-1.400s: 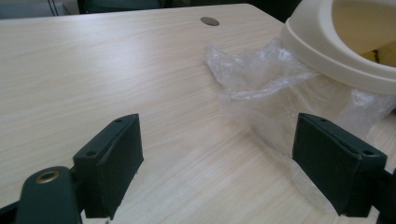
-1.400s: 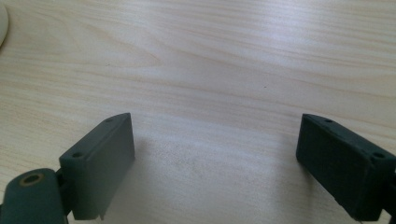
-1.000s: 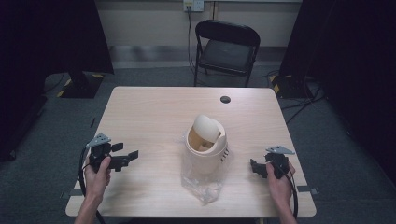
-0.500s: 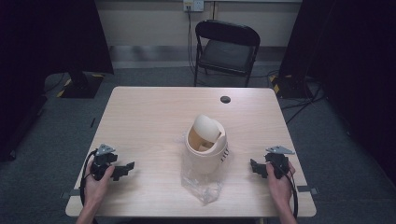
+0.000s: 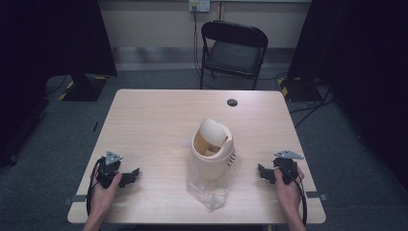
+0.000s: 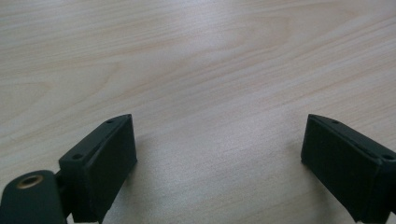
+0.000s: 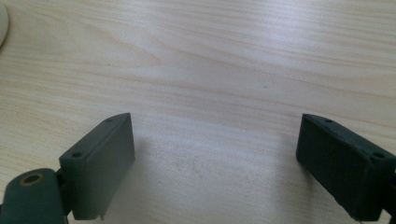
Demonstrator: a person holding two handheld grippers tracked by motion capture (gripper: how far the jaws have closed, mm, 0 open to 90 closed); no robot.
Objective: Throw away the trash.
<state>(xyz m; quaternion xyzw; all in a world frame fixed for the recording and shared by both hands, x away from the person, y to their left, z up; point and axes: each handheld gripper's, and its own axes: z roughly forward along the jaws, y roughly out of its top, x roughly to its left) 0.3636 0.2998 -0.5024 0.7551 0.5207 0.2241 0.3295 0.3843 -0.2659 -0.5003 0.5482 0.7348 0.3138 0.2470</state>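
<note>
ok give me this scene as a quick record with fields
table: light wood
bin: beige, swing lid tilted, mid-table
bag: clear plastic, at the bin's near side
left gripper: open, nothing between the jaws, low over bare wood
right gripper: open, nothing between the jaws, right of the bin
cap: small, dark, far edge
chair: black, behind the table

The bin [image 5: 211, 149] stands mid-table with a plastic bag [image 5: 208, 190] spilling in front. Bare wood lies either side of it. A small black cap [image 5: 232, 102] sits well behind.
</note>
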